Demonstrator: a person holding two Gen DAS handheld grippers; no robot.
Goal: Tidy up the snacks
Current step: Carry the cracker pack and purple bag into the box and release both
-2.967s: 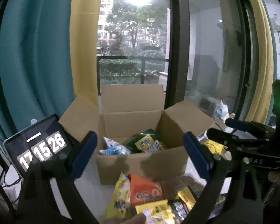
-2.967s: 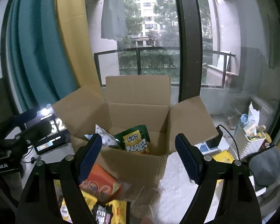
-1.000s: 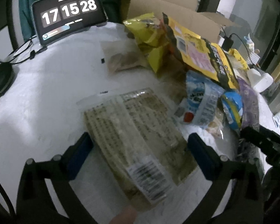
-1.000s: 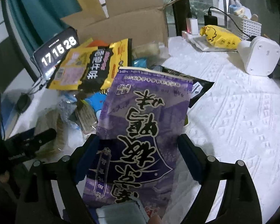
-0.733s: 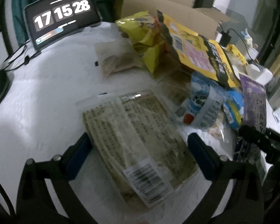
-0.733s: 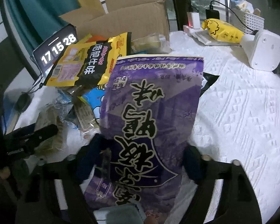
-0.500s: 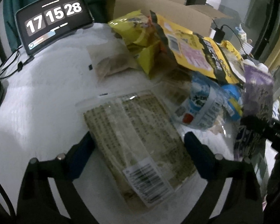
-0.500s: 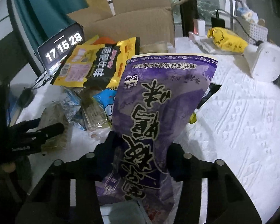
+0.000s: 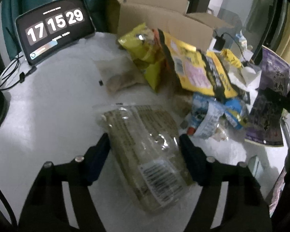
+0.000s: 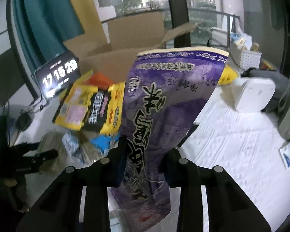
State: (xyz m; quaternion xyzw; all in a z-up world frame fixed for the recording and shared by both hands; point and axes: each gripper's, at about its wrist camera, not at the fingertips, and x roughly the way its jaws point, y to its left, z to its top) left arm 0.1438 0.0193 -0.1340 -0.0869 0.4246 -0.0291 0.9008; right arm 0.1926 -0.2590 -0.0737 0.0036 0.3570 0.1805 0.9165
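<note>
White-covered bench [image 9: 48, 116] carries everything. Cardboard box [image 10: 125, 44] at the far edge, flaps open, in front of the window; contents not visible from here.

Heap of snack bags on the bench just in front of the box: a large yellow-and-black bag [image 9: 199, 67] leaning over a crumpled yellow bag [image 9: 145, 52], with blue-and-white packets [image 9: 206, 116] at its near edge.

Purple bag [image 10: 164, 106], big, black characters printed on it, is off the bench and standing up in front of the right gripper [image 10: 145, 158]. Its jaws have just been closing and now pinch the bag's lower part from both sides, the foil creased between them. The left wrist view shows the same bag raised at the right of the heap.

Clear packet [image 9: 145, 145] with brownish contents and a barcode label lies flat on the bench, apart from the heap. Left gripper [image 9: 145, 147] straddles it; its jaws have just been closing, about half open, both pads against the packet's edges. Blur leaves it unclear whether the packet is lifted.

Clock display [image 9: 54, 27] propped at the bench's far left, cables beside it. White device [image 10: 253, 94] on the right.
</note>
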